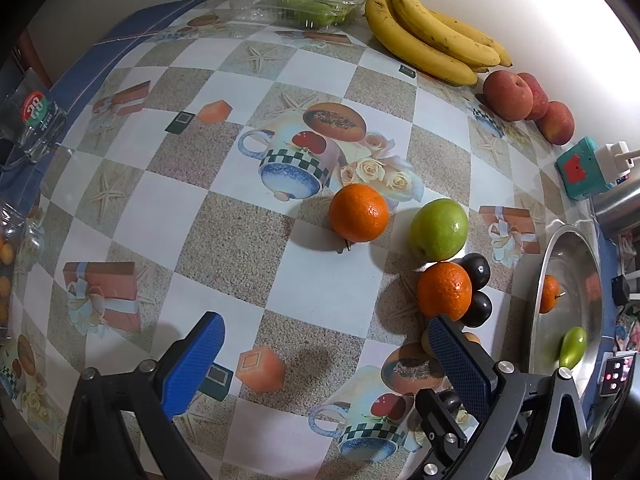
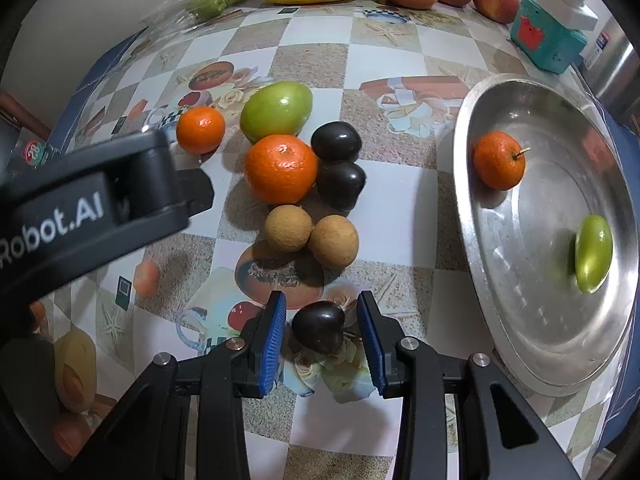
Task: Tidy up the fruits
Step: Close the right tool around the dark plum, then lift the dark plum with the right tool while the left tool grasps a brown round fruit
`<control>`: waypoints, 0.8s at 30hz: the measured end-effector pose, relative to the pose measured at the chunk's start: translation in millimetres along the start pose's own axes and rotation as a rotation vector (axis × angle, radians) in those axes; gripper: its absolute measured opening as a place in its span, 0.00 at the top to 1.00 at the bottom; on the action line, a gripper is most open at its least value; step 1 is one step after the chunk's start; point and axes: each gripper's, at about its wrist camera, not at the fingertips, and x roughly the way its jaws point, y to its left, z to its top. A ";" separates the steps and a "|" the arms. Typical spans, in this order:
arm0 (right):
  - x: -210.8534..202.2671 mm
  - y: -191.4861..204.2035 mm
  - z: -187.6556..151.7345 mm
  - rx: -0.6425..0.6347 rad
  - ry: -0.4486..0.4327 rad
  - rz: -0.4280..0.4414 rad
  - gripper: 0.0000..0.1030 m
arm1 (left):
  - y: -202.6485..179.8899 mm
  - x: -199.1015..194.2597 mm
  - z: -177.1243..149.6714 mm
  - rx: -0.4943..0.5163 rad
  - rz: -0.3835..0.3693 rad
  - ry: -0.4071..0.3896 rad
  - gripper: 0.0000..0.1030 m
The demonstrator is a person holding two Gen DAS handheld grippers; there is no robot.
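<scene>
My right gripper [image 2: 322,332] is open, its blue pads either side of a dark plum [image 2: 319,330] that lies on the table, pads not touching it. Ahead lie two brown round fruits [image 2: 289,228], two more dark plums [image 2: 336,142], a large orange [image 2: 281,169], a green fruit [image 2: 276,110] and a small orange [image 2: 201,129]. The steel plate [image 2: 520,320] at right holds an orange [image 2: 499,160] and a small green fruit [image 2: 593,253]. My left gripper [image 1: 324,344] is open and empty above the table, left of the large orange [image 1: 444,289].
Bananas [image 1: 432,32] and three peaches [image 1: 508,95] lie along the back wall, with a clear plastic box of green fruit [image 1: 308,4]. A teal toy box [image 1: 584,170] and a steel container [image 1: 620,208] stand at the right. The left gripper's body [image 2: 80,208] crosses the right view.
</scene>
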 end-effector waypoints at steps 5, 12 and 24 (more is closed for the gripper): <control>0.8 7.3 -5.2 -0.027 -0.006 -0.014 0.75 | -0.3 0.1 -0.3 -0.002 -0.001 0.001 0.00; -5.6 1.6 -6.5 0.000 -0.023 0.012 0.75 | 0.3 -0.3 0.3 -0.014 -0.010 0.003 0.00; -52.0 -30.2 -3.7 0.117 -0.166 0.060 0.75 | -2.2 -2.3 0.9 -0.032 -0.068 0.020 0.02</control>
